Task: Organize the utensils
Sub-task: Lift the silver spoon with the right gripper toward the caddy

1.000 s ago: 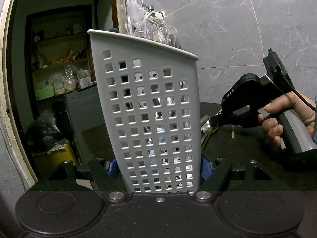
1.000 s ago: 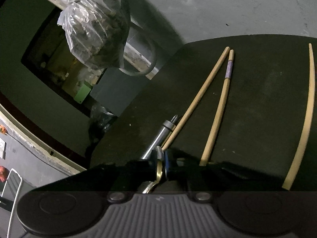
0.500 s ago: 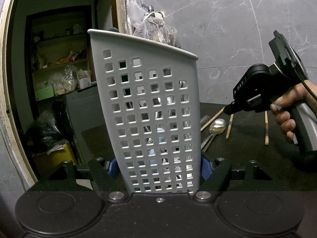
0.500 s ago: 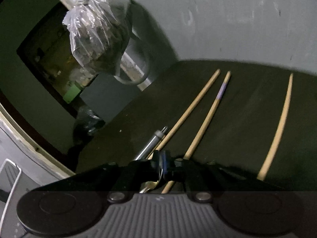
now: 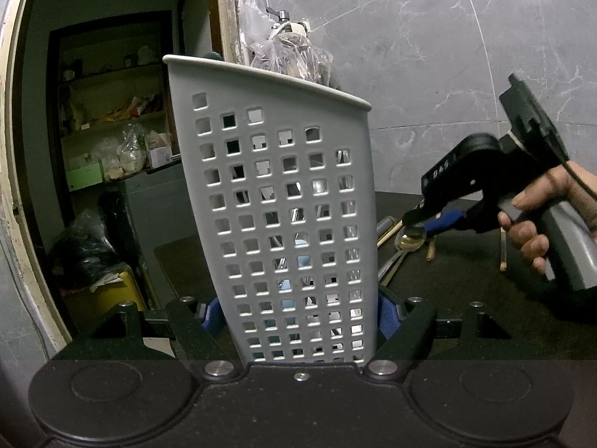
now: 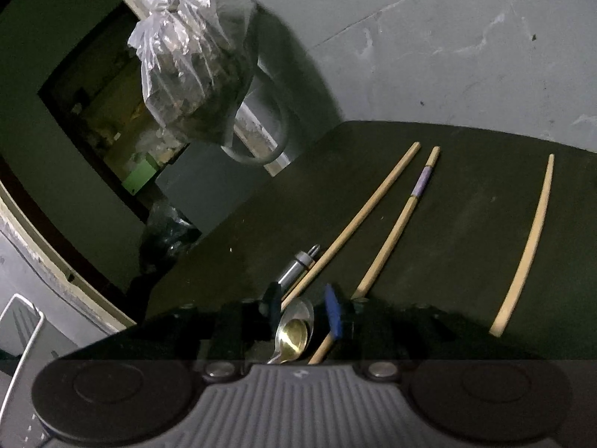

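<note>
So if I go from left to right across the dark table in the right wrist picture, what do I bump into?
Metal handle → plain chopstick → chopstick with a purple band → lone chopstick far right. The spoon lies nearest the camera, between the open jaws.

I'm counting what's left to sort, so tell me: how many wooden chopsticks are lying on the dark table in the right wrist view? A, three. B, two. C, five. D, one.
A: three wooden chopsticks lie on the dark table: a plain one, one with a purple band, and a third off to the right, apart from the pair.
</note>
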A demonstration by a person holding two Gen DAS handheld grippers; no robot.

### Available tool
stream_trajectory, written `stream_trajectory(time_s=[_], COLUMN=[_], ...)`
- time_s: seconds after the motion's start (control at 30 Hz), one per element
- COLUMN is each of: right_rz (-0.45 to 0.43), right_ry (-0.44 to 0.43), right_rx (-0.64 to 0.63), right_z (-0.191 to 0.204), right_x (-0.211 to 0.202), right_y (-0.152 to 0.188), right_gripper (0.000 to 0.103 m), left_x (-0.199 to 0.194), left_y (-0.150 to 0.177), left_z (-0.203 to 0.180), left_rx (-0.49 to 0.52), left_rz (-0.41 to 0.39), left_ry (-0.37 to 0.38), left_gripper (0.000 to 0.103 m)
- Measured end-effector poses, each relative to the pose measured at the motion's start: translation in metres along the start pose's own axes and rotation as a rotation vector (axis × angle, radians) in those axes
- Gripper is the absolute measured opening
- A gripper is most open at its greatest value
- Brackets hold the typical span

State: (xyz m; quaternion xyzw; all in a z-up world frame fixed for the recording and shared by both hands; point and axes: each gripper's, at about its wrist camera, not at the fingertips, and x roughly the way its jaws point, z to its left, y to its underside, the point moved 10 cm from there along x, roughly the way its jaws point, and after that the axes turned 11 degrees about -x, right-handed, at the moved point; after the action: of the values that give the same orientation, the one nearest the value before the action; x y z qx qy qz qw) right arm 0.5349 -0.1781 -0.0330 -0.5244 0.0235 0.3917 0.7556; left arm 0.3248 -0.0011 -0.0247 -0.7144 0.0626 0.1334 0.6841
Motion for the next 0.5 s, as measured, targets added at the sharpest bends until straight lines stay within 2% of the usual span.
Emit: stream_trajectory(time_s=[0.07,0.17,0.3,0.5], right_rz=[0.023,0.046,0.049,-0.018], right_ry=[-0.008,-0.01,-0.044,-0.024], right_rx=[0.005,0.019,0.088,0.059], right_z=[0.0,-0.002,-0.006,-0.002], right_x=[0.006,0.014,0.015,0.004], right_y=[0.004,0.009,0.01,0.003], right_gripper=[0.031,0.018,0.008,0.005], left_x=[0.0,0.0,0.0,0.0], left_y=[0.0,0.0,0.0,0.0], left_z=[0.0,0.0,0.0,0.0], left_rx=[0.0,0.0,0.0,0.0], left_rz=[0.0,0.0,0.0,0.0], left_ry=[0.0,0.0,0.0,0.0], left_gripper=[0.077,0.077,0.077,0.077])
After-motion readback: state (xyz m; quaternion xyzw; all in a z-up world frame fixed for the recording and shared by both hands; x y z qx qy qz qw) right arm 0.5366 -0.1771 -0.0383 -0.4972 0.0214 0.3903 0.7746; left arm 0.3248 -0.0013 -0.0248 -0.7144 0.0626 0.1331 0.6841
